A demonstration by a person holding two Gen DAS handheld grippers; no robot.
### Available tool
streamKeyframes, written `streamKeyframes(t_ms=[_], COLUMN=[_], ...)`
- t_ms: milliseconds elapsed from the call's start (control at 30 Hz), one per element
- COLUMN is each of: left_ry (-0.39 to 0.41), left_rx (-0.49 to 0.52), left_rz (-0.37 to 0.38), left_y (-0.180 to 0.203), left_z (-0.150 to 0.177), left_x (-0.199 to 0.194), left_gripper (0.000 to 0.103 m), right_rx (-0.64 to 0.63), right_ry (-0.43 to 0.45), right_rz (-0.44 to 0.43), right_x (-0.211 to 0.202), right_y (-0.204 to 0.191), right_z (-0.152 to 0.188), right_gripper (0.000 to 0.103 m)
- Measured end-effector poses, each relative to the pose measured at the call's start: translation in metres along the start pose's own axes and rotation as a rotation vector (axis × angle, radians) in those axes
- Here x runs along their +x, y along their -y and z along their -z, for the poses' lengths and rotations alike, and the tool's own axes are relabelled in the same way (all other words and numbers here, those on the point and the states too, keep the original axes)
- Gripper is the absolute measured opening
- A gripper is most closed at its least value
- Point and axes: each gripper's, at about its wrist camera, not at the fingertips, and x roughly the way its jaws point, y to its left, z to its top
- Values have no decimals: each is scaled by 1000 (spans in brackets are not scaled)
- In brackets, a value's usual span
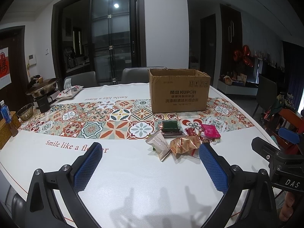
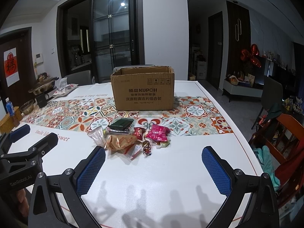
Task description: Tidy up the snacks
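A pile of snack packets lies on the white table in front of an open cardboard box (image 1: 179, 92) (image 2: 143, 89). The pile holds a gold packet (image 1: 183, 144) (image 2: 121, 141), a pink packet (image 1: 210, 131) (image 2: 158, 134), a white packet (image 1: 159, 142) (image 2: 97, 135), a dark green packet (image 1: 170, 125) (image 2: 121, 124) and a small red one (image 2: 138, 132). My left gripper (image 1: 150, 166) is open and empty, near and left of the pile. My right gripper (image 2: 153, 171) is open and empty, just short of the pile.
A patterned runner (image 1: 85, 119) crosses the table. A metal pot (image 1: 43, 89), black mug, glass bowl (image 1: 25, 111), bottle and wicker box stand at the far left. Chairs stand behind the table, and a red wooden chair (image 2: 285, 133) at the right.
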Motion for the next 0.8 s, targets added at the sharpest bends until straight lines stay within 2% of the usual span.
streamKeyframes(t_ms=[800], left_ry=[3], left_rx=[-2], left_rz=[2], left_y=[0], left_z=[0], left_x=[-1], left_gripper=[103], right_rx=[-2], right_ry=[2], right_rz=[0], right_x=[0], right_y=[-1], right_z=[1], right_gripper=[103])
